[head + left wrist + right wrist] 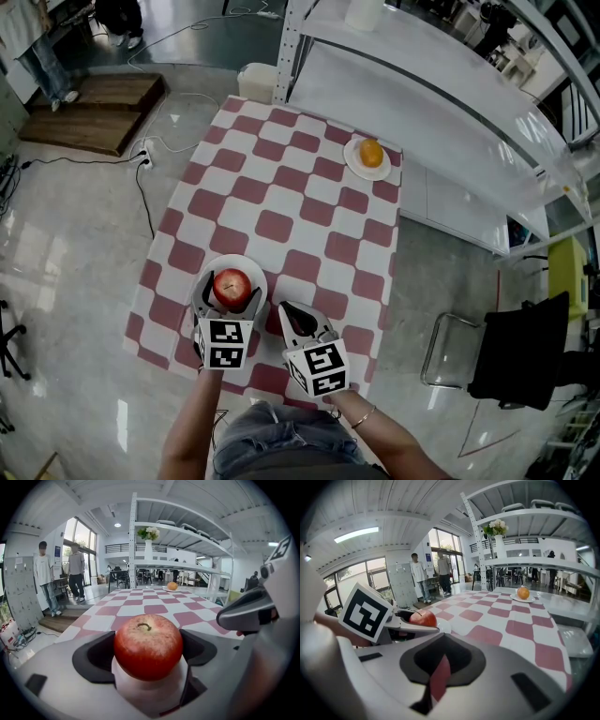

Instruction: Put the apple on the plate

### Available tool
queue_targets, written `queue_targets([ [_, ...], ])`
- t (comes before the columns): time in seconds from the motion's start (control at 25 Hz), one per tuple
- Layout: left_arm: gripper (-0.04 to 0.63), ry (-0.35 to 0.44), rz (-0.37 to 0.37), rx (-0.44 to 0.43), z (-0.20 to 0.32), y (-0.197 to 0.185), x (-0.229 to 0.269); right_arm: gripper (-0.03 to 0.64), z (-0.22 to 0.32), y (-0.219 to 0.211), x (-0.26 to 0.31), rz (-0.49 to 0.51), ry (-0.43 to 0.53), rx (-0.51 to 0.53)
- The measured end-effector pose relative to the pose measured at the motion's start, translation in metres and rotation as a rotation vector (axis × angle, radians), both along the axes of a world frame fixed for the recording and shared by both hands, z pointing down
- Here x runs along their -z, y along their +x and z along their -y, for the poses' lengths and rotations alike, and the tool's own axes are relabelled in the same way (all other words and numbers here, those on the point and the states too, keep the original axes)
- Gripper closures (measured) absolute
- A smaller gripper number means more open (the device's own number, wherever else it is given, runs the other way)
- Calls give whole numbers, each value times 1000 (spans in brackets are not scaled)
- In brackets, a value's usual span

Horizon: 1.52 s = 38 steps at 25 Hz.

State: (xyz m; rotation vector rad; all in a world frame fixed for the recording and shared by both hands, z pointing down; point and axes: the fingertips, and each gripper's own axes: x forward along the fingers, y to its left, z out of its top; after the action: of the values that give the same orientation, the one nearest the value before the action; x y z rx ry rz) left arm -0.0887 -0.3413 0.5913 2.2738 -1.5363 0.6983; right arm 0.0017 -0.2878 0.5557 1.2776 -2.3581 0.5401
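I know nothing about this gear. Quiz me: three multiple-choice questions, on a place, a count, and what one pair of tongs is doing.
1. Where is the orange? A) on the floor B) on the far plate C) in a bowl
2. How many plates are on the table? A) one B) four C) two
3. What are the left tongs doing? A) gripping the apple B) open, empty C) holding a cup
Answers: 1 B, it sits there at the table's far end; 2 C, the far one and a near plate beneath the apple; 3 A, the jaws press the apple's sides.
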Motion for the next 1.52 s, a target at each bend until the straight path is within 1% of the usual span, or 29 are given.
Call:
queue_targets([
  [0.32,176,19,-1,15,-5,0,4,606,-2,3,4,0,12,-6],
  [0.64,176,60,-3,35,-13,-5,21,606,-10,4,10,-1,27,-12],
  [0.88,176,83,-22,38,-24,-5,33,606,-23,5,17,-2,43,-18],
  [1.24,176,97,-52,37,-48,-5,47,606,-44,9,24,3,60,-29],
  [1.52,178,104,-119,42,-72,-5,61,606,-63,6,32,7,84,-22],
])
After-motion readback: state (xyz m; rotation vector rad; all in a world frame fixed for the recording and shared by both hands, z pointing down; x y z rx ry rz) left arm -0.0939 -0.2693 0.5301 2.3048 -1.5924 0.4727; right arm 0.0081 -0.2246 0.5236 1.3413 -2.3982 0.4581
